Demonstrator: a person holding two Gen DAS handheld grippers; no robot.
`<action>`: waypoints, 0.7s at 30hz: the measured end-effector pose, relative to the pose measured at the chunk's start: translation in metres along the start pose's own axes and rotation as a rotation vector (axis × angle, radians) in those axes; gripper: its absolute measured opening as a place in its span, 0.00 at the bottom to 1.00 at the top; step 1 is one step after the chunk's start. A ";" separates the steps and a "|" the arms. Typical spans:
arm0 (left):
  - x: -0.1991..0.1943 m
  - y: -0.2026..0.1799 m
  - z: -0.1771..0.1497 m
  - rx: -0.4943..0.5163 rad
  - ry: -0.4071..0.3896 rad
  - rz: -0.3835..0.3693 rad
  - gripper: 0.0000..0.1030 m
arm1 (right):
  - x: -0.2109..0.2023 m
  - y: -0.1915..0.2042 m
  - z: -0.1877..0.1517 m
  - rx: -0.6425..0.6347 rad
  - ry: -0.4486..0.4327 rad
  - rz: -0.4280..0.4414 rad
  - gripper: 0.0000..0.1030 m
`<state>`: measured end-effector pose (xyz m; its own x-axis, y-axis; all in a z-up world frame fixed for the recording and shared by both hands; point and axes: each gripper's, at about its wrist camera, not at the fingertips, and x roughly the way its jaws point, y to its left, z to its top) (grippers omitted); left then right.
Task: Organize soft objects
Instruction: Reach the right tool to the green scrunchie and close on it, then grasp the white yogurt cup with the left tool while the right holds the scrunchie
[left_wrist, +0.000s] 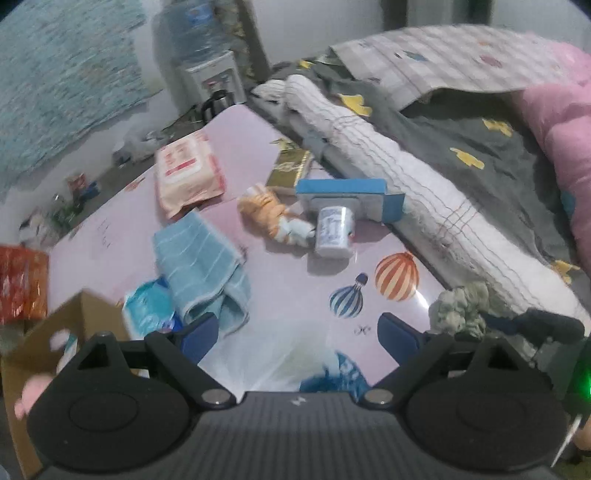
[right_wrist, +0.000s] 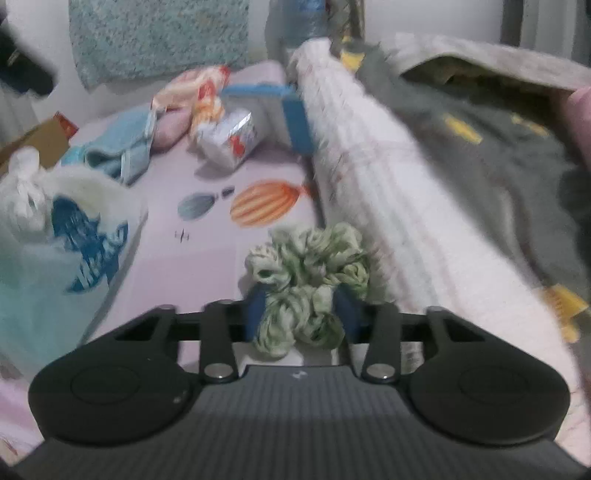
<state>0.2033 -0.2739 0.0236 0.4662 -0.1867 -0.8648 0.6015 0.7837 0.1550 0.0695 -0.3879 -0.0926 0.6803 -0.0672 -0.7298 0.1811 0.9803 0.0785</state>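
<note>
We see a bare stretch of pink table (left_wrist: 288, 295) around the printed balloons, the widest open passage. On its right edge a long rolled white blanket (left_wrist: 406, 177) walls it off. Ahead, a toppled white bottle (left_wrist: 334, 230), an orange plush toy (left_wrist: 271, 214) and a blue box (left_wrist: 343, 192) crowd together. To the left a folded blue towel (left_wrist: 203, 258) and a pink packet (left_wrist: 186, 173) leave a narrow lane between them. Close in, a white plastic bag (right_wrist: 55, 236) fills the near left; a cardboard box (left_wrist: 74, 325) stands beyond the table's corner. A green scrunchie (right_wrist: 310, 273) sits just beside the blanket.
</note>
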 end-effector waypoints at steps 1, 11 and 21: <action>0.006 -0.003 0.006 0.014 -0.005 0.002 0.91 | 0.003 0.000 -0.002 -0.001 -0.006 0.005 0.28; 0.062 -0.029 0.059 0.086 -0.016 -0.014 0.89 | 0.005 -0.004 0.011 0.112 0.024 0.289 0.08; 0.142 -0.054 0.088 0.182 0.060 0.047 0.55 | 0.031 -0.017 -0.001 0.209 0.055 0.482 0.07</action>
<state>0.2937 -0.3946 -0.0653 0.4599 -0.1126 -0.8808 0.6900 0.6697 0.2746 0.0863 -0.4068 -0.1172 0.6844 0.3976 -0.6111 -0.0015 0.8390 0.5441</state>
